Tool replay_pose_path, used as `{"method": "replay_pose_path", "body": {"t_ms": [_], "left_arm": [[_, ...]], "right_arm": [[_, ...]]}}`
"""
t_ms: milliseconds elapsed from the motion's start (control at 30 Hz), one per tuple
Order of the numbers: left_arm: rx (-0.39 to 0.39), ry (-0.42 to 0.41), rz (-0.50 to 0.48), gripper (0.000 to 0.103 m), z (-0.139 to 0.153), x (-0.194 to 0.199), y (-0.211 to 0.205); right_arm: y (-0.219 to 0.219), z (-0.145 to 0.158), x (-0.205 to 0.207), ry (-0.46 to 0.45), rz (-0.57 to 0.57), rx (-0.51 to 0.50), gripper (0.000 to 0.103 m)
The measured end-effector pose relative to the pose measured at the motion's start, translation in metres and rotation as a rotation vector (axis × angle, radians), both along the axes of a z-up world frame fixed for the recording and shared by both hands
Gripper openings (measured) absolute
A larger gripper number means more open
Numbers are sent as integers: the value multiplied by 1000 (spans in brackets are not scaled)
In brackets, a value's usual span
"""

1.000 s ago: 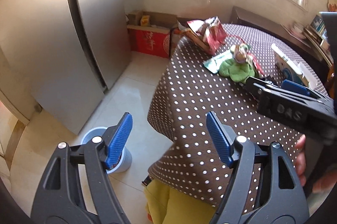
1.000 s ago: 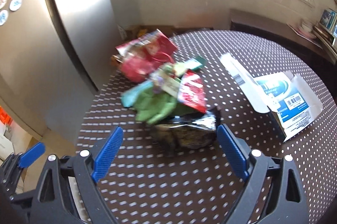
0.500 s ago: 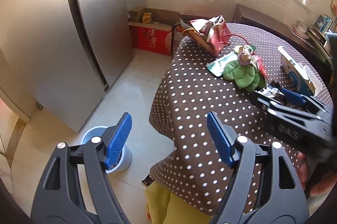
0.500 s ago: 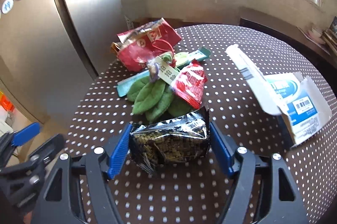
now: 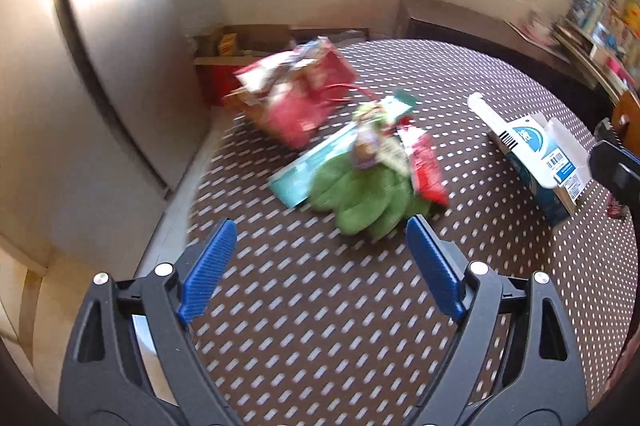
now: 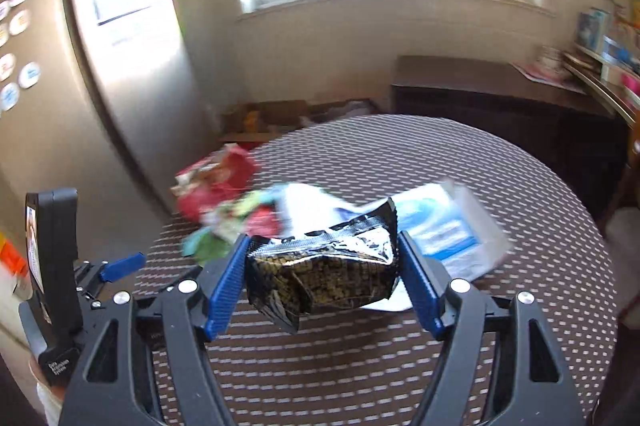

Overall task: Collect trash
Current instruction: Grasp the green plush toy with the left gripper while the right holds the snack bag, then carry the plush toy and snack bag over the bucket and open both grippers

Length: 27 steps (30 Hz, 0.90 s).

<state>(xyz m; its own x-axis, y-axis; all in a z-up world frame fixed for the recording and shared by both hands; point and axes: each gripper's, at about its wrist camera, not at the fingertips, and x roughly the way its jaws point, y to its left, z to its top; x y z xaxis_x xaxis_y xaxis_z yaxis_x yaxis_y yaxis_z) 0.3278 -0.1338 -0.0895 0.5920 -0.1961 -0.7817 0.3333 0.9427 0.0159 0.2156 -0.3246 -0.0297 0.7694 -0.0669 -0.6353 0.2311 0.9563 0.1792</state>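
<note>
Right tongs (image 6: 322, 280) clamp crinkled black-and-gold foil snack bag (image 6: 324, 276) above brown polka-dot table (image 6: 520, 194); left tongs (image 5: 320, 266) wide open, empty.

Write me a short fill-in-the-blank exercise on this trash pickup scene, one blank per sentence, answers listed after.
1. The right gripper is shut on a black and ____ snack bag.
2. The left gripper is open and holds ____.
3. The brown tablecloth is patterned with white ____.
4. The green plush toy lies on the table just ahead of the ____ gripper.

Answers: gold; nothing; dots; left
</note>
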Motion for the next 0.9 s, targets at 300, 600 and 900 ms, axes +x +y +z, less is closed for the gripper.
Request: {"method": "replay_pose_path", "body": {"t_ms": [300, 600, 900], "left_arm": [[-41, 61, -108, 17, -17, 22, -28], [-97, -47, -95, 11, 18, -8, 0], [-135, -190, -9, 11, 60, -45, 40]], "right_arm": [[-39, -22, -2, 41, -81, 35, 71], [-22, -14, -4, 17, -34, 52, 71], [17, 5, -10, -39, 46, 46, 71]]}}
